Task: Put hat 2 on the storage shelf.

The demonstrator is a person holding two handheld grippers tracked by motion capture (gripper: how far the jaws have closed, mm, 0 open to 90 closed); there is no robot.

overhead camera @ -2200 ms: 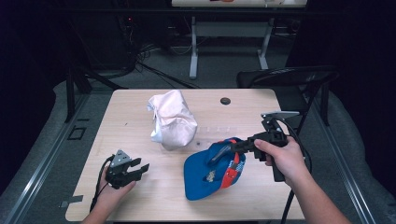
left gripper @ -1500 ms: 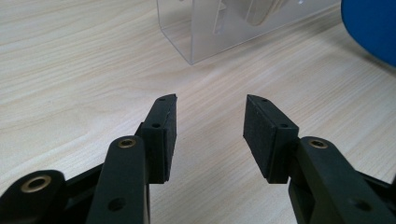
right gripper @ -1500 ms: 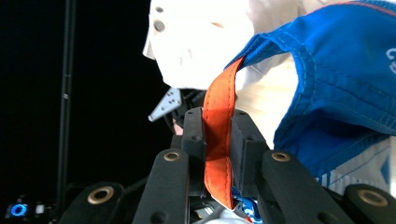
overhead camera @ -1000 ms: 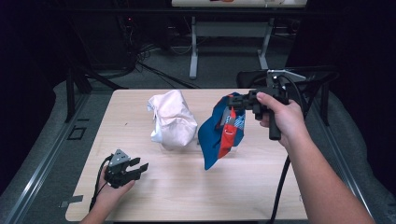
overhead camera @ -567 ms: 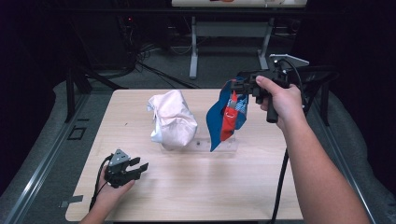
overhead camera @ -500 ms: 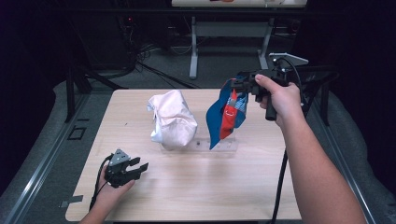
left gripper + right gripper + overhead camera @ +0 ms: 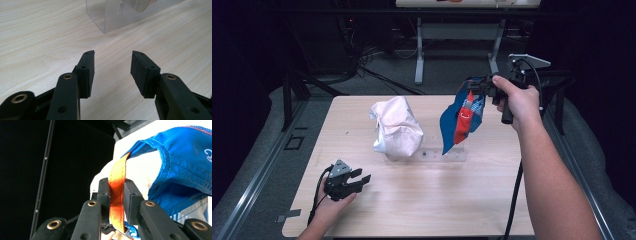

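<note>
You are gripping one blue fabric bag [image 7: 460,117] by its orange strap [image 7: 116,195] in your right gripper [image 7: 477,90] above the tabletop's [image 7: 437,200] far right corner; your left gripper [image 7: 357,181], jaws apart and holding nothing, is resting near the left front corner; one white crumpled bag [image 7: 396,127] is sitting mid-table.

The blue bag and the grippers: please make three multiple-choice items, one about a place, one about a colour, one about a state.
1. Where is the blue bag?
A. flat on the table
B. hanging in the air from the right gripper
C. under the white bag

2. What colour is the strap between the right gripper's jaws?
A. orange
B. green
C. black

3. How does the left gripper stand?
A. shut on the bag
B. shut on a clear stand
C. open, with nothing between its jaws

Answers: 1 B, the right gripper holds it above the table; 2 A, the right gripper view shows orange webbing; 3 C, bare wood shows between the pads.
</note>
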